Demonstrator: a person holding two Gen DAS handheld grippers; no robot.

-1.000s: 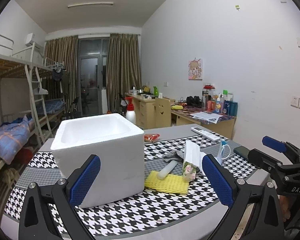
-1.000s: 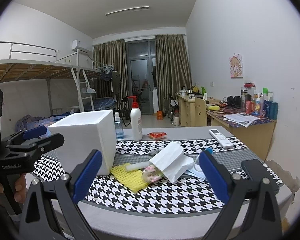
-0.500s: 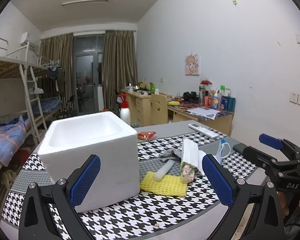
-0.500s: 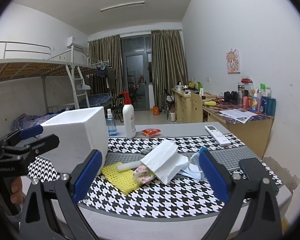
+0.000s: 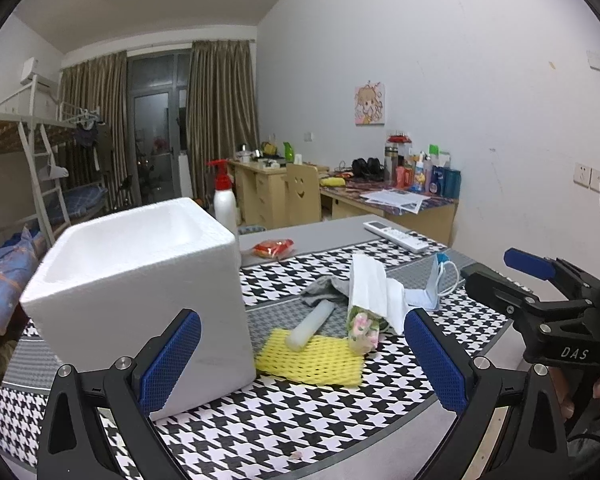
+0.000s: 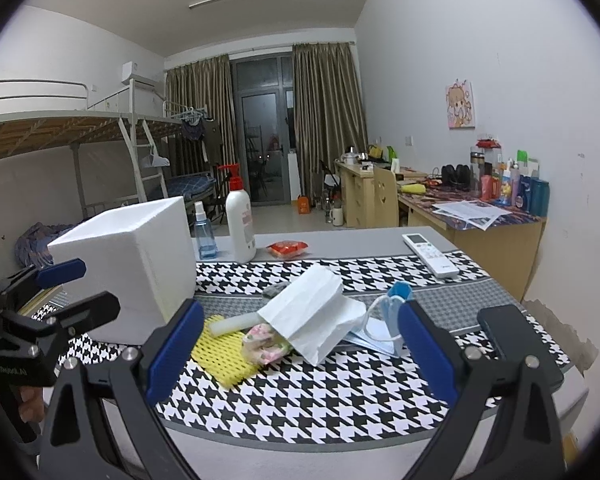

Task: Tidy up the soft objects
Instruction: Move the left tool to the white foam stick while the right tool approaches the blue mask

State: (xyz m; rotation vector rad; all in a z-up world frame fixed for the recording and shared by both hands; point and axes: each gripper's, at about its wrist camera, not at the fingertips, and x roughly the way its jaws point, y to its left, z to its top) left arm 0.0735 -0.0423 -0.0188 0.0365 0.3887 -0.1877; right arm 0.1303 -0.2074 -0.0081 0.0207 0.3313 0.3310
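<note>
Flat yellow foam net (image 5: 312, 360) beside foam box (image 5: 140, 280)

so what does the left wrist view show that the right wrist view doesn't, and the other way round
Only the left wrist view looks down into the white foam box, showing its open, hollow top, and it shows the right gripper from the side.

Only the right wrist view shows the small blue spray bottle beside the white pump bottle, the dark phone at the table's right edge, and the left gripper.

Both show the yellow foam net, the white foam tube, the white paper bag, the face mask and the remote. Both grippers are open and empty.
</note>
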